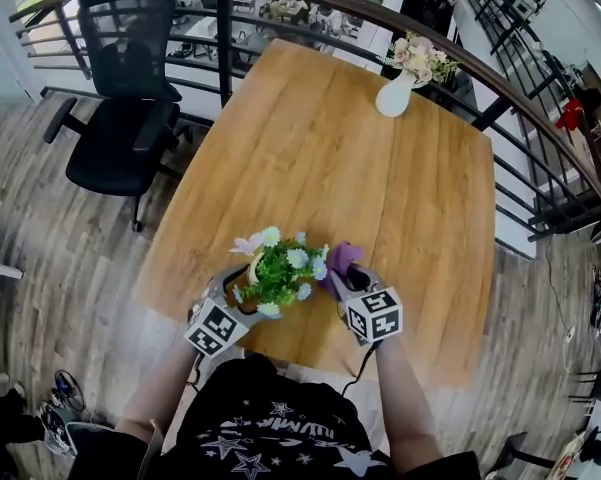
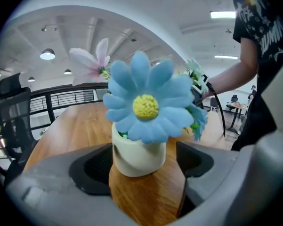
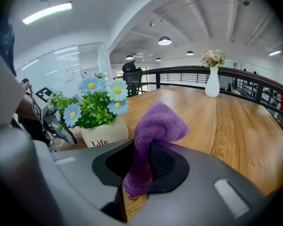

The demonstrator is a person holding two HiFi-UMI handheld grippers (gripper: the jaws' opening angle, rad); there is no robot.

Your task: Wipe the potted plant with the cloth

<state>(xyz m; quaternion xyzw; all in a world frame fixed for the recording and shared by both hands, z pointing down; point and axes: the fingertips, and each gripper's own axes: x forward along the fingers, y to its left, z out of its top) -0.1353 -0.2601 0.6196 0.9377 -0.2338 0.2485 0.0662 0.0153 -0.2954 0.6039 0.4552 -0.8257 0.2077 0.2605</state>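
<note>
Wooden table (image 1: 380, 188), black railing (image 1: 225, 58), office chair (image 1: 125, 98), left gripper (image 2: 143, 166) spread around potted plant (image 1: 280, 273), right gripper (image 3: 143, 166) clamping purple cloth (image 3: 157, 124)

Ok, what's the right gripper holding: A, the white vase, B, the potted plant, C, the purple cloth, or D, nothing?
C: the right gripper has its jaws shut on the purple cloth, which bunches up above them.

Bright, even light from ceiling lamps (image 3: 165, 41); fisheye-warped edges, dark vignette; soft shadows.
</note>
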